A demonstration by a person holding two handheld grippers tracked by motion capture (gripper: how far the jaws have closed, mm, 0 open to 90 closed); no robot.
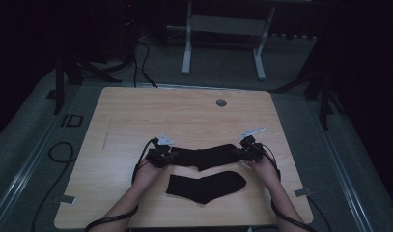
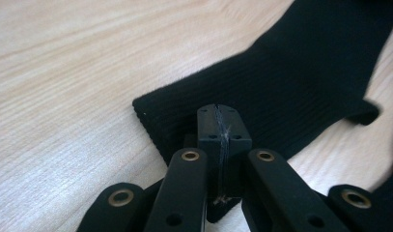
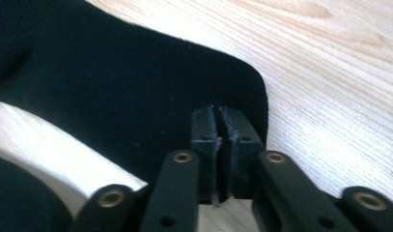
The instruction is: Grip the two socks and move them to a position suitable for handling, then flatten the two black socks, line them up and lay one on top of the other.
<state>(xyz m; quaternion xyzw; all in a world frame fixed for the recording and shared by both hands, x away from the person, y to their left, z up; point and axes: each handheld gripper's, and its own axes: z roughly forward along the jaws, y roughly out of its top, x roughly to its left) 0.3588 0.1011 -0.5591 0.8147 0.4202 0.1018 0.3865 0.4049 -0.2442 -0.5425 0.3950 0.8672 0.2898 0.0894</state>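
1. Tabletop [image 1: 136,116]: pale wood, fills the middle of the high view; bare apart from the two socks.
2. Far sock [image 1: 206,155]: black, centre of frame, stretched left to right between the two claws, sagging slightly mid-span. Whether it is lifted off the wood or just lying taut, cannot tell.
3. Near sock [image 1: 206,186]: black, flat, just below the far one in frame, apart from it and untouched.
4. Left claw [image 2: 218,126]: jaws pressed together, pinching the ribbed cuff end of the far sock.
5. Right claw [image 3: 222,130]: jaws likewise closed, clamped on the rounded toe end.
6. Progress, my judgement: both ends gripped, so the pick-up is done. Laying this sock onto its mate, or folding the pair, is left.
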